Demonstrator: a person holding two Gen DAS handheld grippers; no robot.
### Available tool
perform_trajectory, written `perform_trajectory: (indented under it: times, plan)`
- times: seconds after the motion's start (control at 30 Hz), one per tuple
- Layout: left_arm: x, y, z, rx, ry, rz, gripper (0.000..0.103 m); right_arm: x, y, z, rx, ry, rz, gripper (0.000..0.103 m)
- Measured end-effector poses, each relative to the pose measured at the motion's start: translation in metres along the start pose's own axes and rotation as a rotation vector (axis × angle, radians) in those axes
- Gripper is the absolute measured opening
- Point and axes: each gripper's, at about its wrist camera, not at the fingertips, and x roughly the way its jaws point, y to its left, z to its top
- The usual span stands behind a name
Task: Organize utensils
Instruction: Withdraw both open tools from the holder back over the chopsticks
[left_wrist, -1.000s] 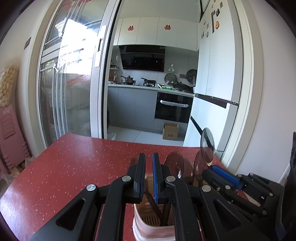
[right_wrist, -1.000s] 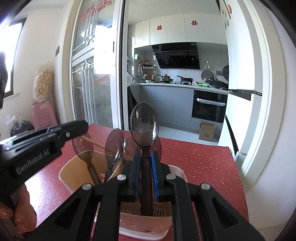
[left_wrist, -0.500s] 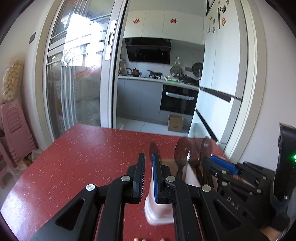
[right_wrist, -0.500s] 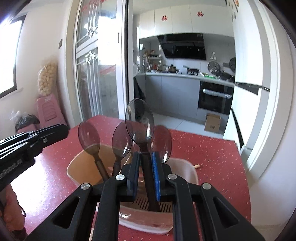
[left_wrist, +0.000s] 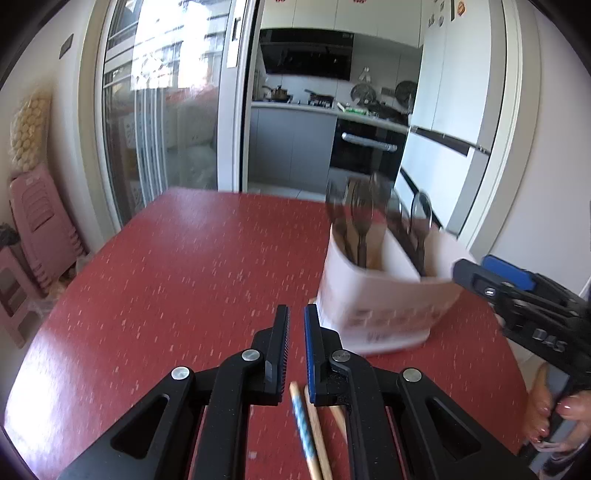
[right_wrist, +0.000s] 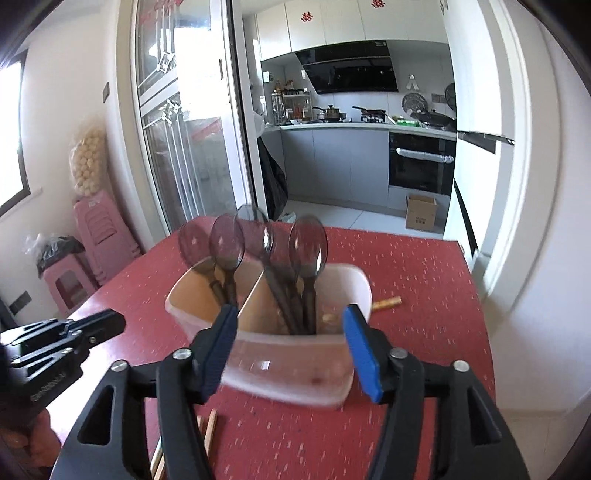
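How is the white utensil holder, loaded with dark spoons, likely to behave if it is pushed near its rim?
The utensil holder looks like thin plastic, so probably light and easily slid across the red table. The spoons stand tall above its rim, so a high push may tip it. Its smooth walls could prove slippery.

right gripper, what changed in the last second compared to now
The right gripper let go of the dark spoon it was pinching; its jaws are opening, nothing between them, and the spoon now stands in the holder with the others. The left gripper swung away from the holder toward the chopsticks on the table. The left gripper stayed shut and empty; the holder kept its spot.
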Motion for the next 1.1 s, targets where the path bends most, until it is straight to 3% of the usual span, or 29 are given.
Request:
perform_trajectory:
  times: [0.13,0.47,0.8,0.83,0.9,0.97,1.1]
  plan:
    - [-0.007,0.002,-0.018,0.008,0.046,0.012,0.037,-0.016,0.005,-0.021,0.029,0.062,0.017,0.076]
    - [-0.018,0.009,-0.064,-0.011,0.131,0.025,0.037,-0.03,0.0,-0.083,0.183,0.25,0.035,0.079]
    - [-0.02,0.013,-0.088,-0.023,0.181,0.02,0.038,-0.039,0.0,-0.114,0.223,0.318,-0.001,0.079]
    - [-0.021,0.015,-0.09,-0.026,0.185,0.019,0.054,-0.039,0.001,-0.116,0.222,0.323,-0.004,0.079]
    - [-0.021,0.017,-0.093,-0.037,0.194,0.025,0.103,-0.04,0.002,-0.119,0.222,0.333,-0.009,0.079]
    - [-0.023,0.02,-0.095,-0.045,0.165,0.04,0.103,-0.041,0.004,-0.121,0.219,0.342,-0.011,0.079]
    - [-0.011,0.02,-0.1,-0.011,0.197,0.062,0.103,-0.04,0.007,-0.125,0.215,0.368,-0.022,0.079]
